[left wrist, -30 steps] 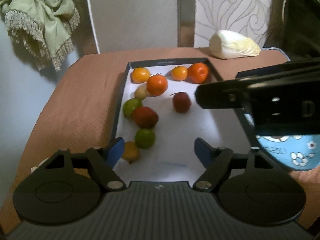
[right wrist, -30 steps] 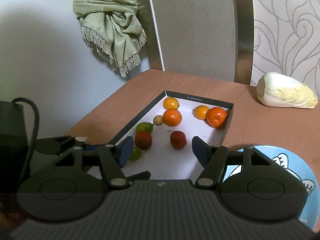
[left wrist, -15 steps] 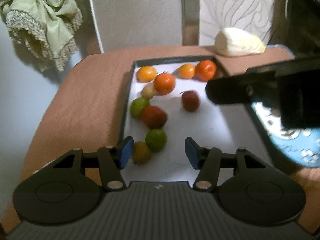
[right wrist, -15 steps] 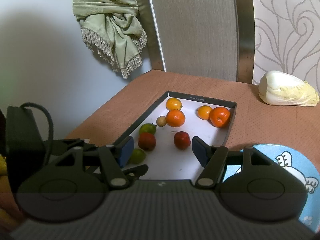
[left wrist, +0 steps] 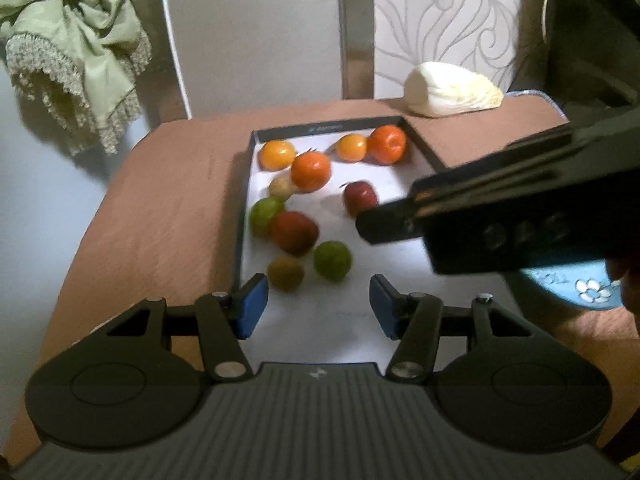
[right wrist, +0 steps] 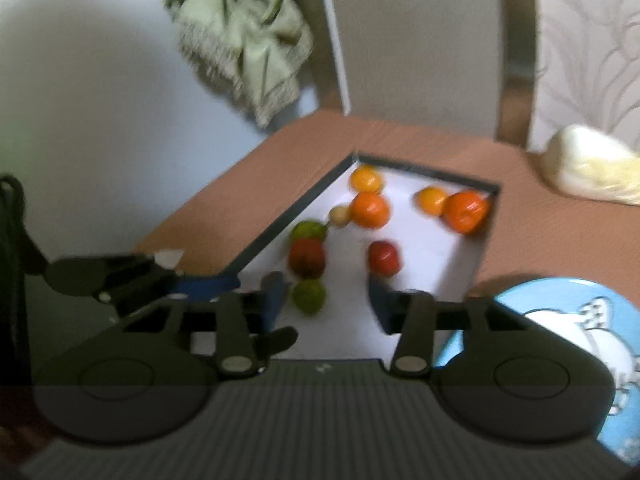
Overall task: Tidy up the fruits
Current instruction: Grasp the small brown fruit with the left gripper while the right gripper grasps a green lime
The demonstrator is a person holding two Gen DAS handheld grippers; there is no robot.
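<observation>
A black-rimmed tray (left wrist: pixel 247 184) with a white floor holds several fruits: oranges (left wrist: pixel 310 171), a red apple (left wrist: pixel 360 197), a dark red fruit (left wrist: pixel 294 232), green ones (left wrist: pixel 332 260) and a brownish one (left wrist: pixel 285 273). My left gripper (left wrist: pixel 314 306) is open and empty, over the tray's near end, close to the brownish and green fruits. My right gripper (right wrist: pixel 326 304) is open and empty, near the green fruit (right wrist: pixel 308 296) and below the red apple (right wrist: pixel 384 257). The right gripper's black body (left wrist: pixel 500 216) crosses the left wrist view.
A blue patterned plate (right wrist: pixel 560 320) lies right of the tray. A white cabbage (left wrist: pixel 452 89) sits at the table's far right. A green fringed cloth (left wrist: pixel 76 52) hangs at the far left. The brown table (left wrist: pixel 160 208) drops off on the left.
Both grippers have moved forward over the tray towards the fruits. The right gripper's body has swung further left across the left wrist view.
</observation>
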